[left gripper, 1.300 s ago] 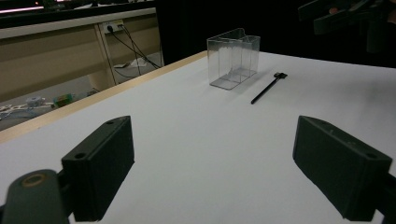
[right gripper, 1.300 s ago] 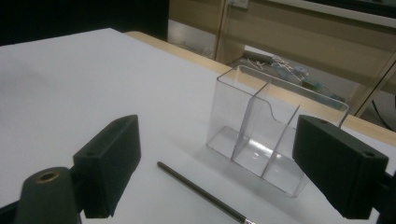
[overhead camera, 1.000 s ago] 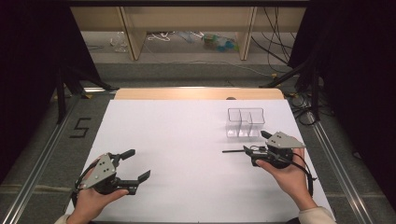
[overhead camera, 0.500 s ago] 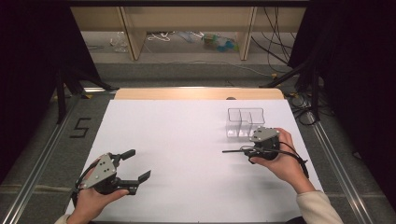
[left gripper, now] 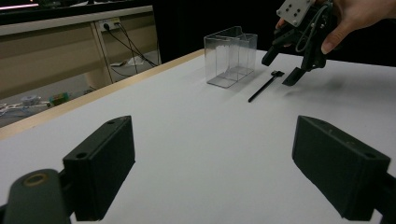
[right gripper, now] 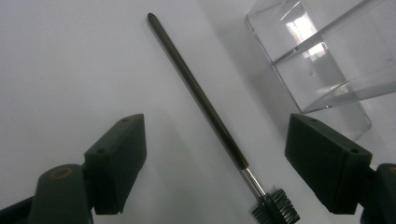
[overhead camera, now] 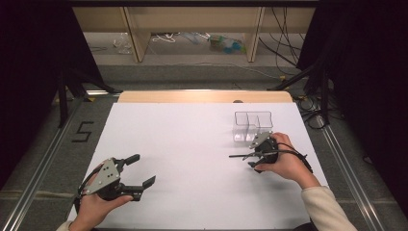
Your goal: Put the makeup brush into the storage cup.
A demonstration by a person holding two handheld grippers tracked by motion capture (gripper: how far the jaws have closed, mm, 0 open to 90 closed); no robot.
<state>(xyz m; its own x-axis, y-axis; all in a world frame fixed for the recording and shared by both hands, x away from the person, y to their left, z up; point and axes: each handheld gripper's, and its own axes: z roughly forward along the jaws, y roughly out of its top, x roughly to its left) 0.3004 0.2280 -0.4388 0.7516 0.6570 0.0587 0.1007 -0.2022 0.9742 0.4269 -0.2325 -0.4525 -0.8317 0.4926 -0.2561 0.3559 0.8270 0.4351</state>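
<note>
Even overhead light on bright white table (overhead camera: 192, 144), dark surroundings, soft-focus close views.

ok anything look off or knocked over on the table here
Nothing stands out. The clear organizer stands upright and looks empty, and the thin black brush lies flat on the white table beside it. The right gripper hangs open over the brush; the left gripper is open too, near the table's front edge.

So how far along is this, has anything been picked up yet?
Nothing looks done yet: the thin black brush lies flat on the white table, beside the clear box. In hand: the right tongs hang open over the brush. The left tongs wait open. Gripping and moving it likely remain.
</note>
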